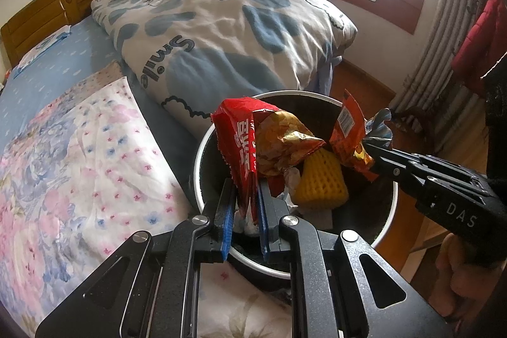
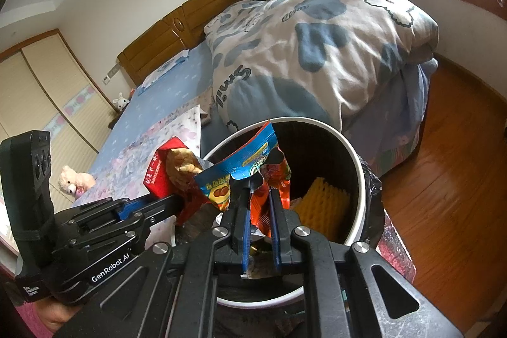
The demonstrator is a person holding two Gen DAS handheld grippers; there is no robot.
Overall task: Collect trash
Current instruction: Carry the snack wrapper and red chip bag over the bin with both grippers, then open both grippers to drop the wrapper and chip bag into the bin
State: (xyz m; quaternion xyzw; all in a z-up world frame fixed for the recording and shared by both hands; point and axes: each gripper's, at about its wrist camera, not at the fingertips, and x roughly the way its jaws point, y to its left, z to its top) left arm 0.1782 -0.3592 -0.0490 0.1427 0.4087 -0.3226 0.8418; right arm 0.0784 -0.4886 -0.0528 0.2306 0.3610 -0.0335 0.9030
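My left gripper (image 1: 246, 182) is shut on a red and gold snack wrapper (image 1: 253, 135) and holds it over the white-rimmed trash bin (image 1: 198, 167). My right gripper (image 2: 258, 195) is shut on an orange and blue snack wrapper (image 2: 250, 160), also over the bin (image 2: 356, 179). In the left wrist view the right gripper (image 1: 372, 148) comes in from the right with its wrapper (image 1: 347, 129). In the right wrist view the left gripper (image 2: 177, 198) holds the red wrapper (image 2: 161, 173) at the left. A yellow foam net (image 1: 320, 179) and white paper lie inside the bin.
The bin stands against a bed with a blue sheet (image 1: 63, 62), a floral cloth (image 1: 79, 154) and a folded blue-and-white quilt (image 1: 221, 30). A wooden floor (image 2: 443, 148) lies to the right. A teddy bear (image 2: 74, 181) sits on the bed's left side.
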